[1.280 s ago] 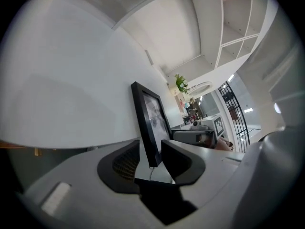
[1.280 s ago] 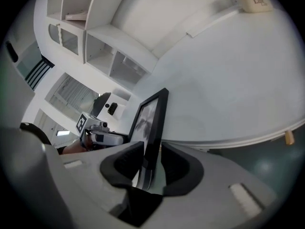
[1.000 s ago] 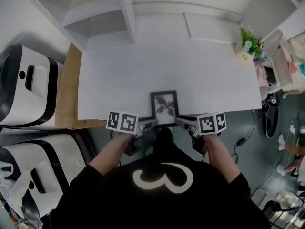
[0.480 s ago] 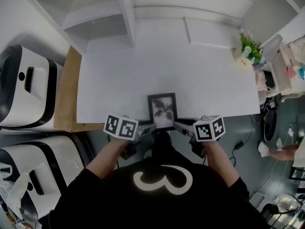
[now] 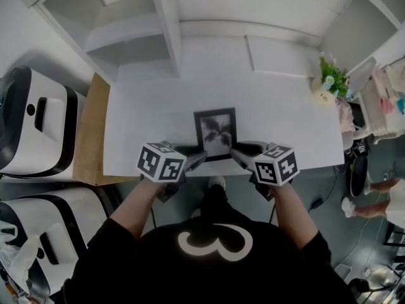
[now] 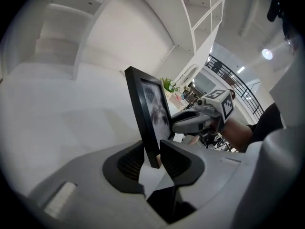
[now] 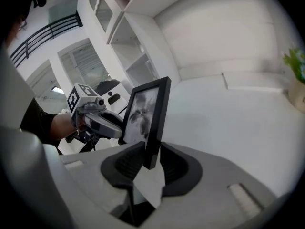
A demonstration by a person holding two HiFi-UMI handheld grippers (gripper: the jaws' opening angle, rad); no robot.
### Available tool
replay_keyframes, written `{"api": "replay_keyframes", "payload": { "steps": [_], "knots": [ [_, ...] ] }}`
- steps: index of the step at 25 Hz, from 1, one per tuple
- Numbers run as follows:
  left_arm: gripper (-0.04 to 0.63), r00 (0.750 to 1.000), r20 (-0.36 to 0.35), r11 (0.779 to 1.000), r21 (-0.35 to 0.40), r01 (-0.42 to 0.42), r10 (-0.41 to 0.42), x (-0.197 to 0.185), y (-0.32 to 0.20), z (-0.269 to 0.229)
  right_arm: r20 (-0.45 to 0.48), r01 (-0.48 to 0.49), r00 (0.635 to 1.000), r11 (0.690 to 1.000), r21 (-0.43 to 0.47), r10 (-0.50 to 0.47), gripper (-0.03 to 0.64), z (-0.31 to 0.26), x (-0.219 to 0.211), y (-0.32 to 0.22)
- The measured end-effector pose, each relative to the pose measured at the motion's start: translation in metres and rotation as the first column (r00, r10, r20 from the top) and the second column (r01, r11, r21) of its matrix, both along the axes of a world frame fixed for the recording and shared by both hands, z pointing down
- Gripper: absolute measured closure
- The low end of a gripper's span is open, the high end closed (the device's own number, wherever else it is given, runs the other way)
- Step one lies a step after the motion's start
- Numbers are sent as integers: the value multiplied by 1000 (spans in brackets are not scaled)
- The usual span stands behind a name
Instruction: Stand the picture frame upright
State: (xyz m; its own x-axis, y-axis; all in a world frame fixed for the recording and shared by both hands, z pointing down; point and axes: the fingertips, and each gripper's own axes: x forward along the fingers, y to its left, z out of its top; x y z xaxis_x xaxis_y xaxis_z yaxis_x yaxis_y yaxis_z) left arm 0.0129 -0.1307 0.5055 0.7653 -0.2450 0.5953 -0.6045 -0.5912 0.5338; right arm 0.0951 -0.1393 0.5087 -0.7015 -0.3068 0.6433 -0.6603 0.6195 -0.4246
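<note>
The white table (image 5: pixel 285 119) is filling the middle of the head view, and the picture frame (image 5: pixel 215 133) is sitting at its 6 o'clock edge with the print facing the camera. In the gripper views the frame is looking partly raised, its top leaning toward 12 o'clock rather than lying flat, though I cannot tell how steeply. The left gripper (image 6: pixel 153 155) is pinching the frame's 7 o'clock corner. Its jaws have just been closing, and the frame's black edge is sitting between them. The right gripper (image 7: pixel 151 155) is clamping the 5 o'clock corner the same way, jaws narrow on the edge. To do this step well, both hands should be rolling together so the frame is not twisting. They should be using the bottom edge as the pivot, inside the table's 6 o'clock lip, and loosening only once the frame is standing on its own
</note>
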Motion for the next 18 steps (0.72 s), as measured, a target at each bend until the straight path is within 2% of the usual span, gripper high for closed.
{"api": "replay_keyframes", "payload": {
  "steps": [4, 7, 11, 18],
  "knots": [
    [485, 999, 32, 996, 91, 3, -6, 0, -34, -12, -31, 11, 999, 994, 105, -8, 509, -14, -1, -35],
    [483, 996, 80, 983, 184, 15, -30, -1, -59, -19, -40, 4, 999, 980, 201, 5, 511, -24, -2, -60],
    [483, 987, 149, 954, 300, 19, -67, -4, -89, -25, -68, 17, 998, 953, 304, 4, 512, -31, -4, -89],
    [485, 965, 232, 890, 456, 5, -124, -6, -134, -29, -110, 46, 994, 911, 411, 0, 514, -32, -5, -132]
  ]
}}
